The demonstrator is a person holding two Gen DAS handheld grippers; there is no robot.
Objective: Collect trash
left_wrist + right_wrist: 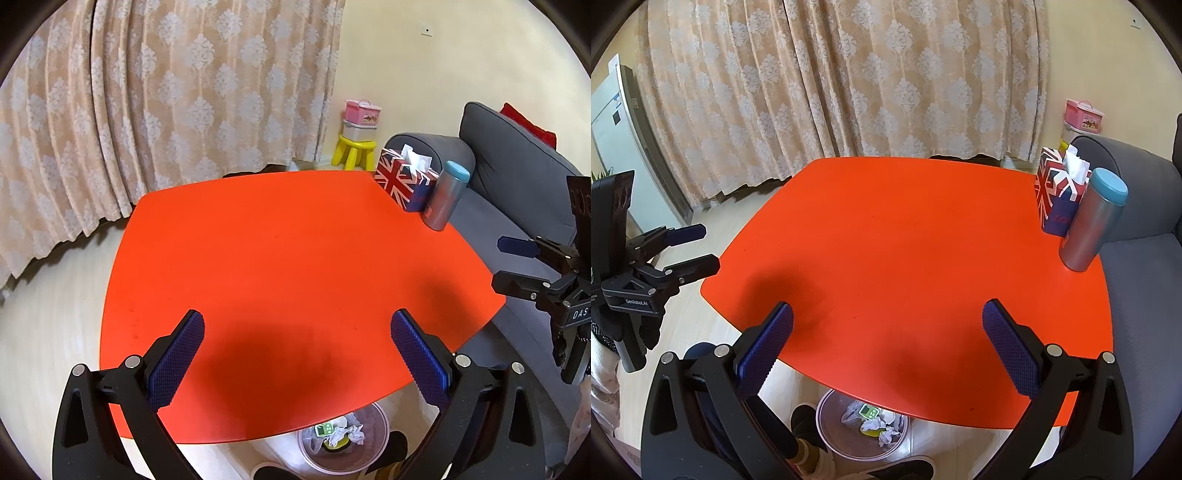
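The left gripper (pixel 297 325) has its two blue pads spread wide apart, and nothing sits between them. It hangs over the near part of the orange table (pixel 280 240), low in the left wrist picture. The right gripper (pixel 888 317) is spread just as wide and holds nothing too. It hangs over the near edge of the same table, low in the right wrist picture.

Each gripper shows up in the other one's picture. The right one pokes in at the right edge of the left wrist picture, and the left one pokes in at the left edge of the right wrist picture.

Down at the bottom of both pictures, under the near edge of the table, is a clear round bin (pixel 827 417) on the floor. The trash (pixel 873 424) is in it: crumpled white paper, a small green packet and something yellow.

At the upper right of the table stands a flag tissue box (pixel 404 181). A grey bottle with a blue lid (pixel 445 199) stands just beside it. A grey sofa (pixel 517 170) is on the right. A patterned curtain (pixel 166 92) fills the top.
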